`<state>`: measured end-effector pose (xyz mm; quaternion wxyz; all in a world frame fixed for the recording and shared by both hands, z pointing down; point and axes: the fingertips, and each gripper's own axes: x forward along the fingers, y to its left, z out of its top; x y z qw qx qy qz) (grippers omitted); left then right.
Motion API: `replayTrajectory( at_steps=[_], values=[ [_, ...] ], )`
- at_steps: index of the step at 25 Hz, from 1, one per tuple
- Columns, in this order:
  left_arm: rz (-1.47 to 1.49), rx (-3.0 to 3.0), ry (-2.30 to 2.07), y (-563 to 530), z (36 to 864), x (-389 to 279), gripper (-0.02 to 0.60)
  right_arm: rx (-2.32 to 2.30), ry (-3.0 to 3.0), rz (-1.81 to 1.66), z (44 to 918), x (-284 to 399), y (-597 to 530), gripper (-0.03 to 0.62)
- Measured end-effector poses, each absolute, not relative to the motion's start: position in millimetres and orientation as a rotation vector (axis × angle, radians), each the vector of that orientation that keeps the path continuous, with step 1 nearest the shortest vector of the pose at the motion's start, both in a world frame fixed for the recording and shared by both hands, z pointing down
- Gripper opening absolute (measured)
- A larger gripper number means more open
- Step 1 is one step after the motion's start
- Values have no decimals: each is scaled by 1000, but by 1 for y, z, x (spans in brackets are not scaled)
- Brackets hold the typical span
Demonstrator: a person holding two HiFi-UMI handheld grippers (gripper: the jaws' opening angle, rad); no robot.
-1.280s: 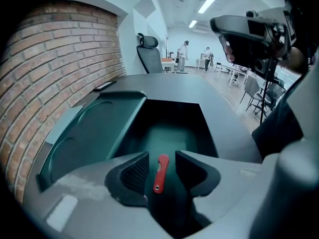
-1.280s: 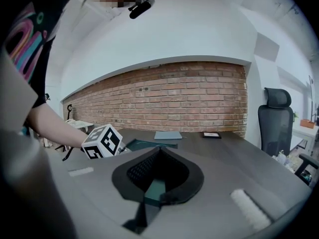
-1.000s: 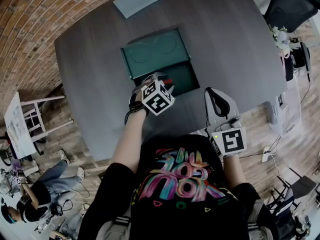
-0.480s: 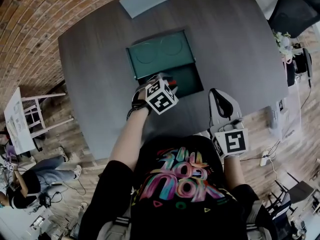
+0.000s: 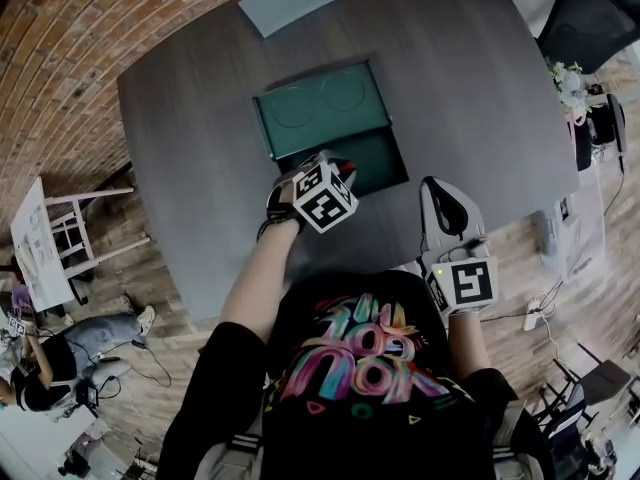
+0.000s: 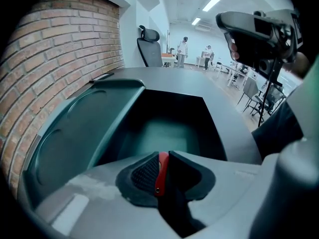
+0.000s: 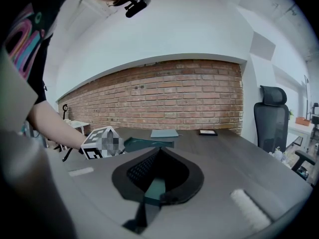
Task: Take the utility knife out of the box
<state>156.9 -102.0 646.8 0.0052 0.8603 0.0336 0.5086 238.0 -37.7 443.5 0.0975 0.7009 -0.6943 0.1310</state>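
Currently at the grasp stage. Left gripper (image 5: 336,171) is down in the open box (image 5: 388,158) on the table (image 5: 190,118). Its jaws have just been closing and are clamped on the red utility knife (image 6: 160,173). The knife looks not yet lifted clear, so the lift-out remains. Only a thin red edge shows. The long axis appears to run along the jaws, far end toward the box's back wall; blade end cannot be told. Right gripper (image 5: 446,200) rests near the table edge, jaws together, empty.

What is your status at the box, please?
Left gripper jaws just closed on red utility knife, over open green box. Right gripper shut, empty. Nothing in the way.
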Motion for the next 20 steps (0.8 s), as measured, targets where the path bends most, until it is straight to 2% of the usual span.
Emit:
replayTrajectory(
  at_steps=[20],
  values=[
    [1468,2778,-13,-107,603,157,64,2079,-2079,334,430,246,-40,0]
  ],
)
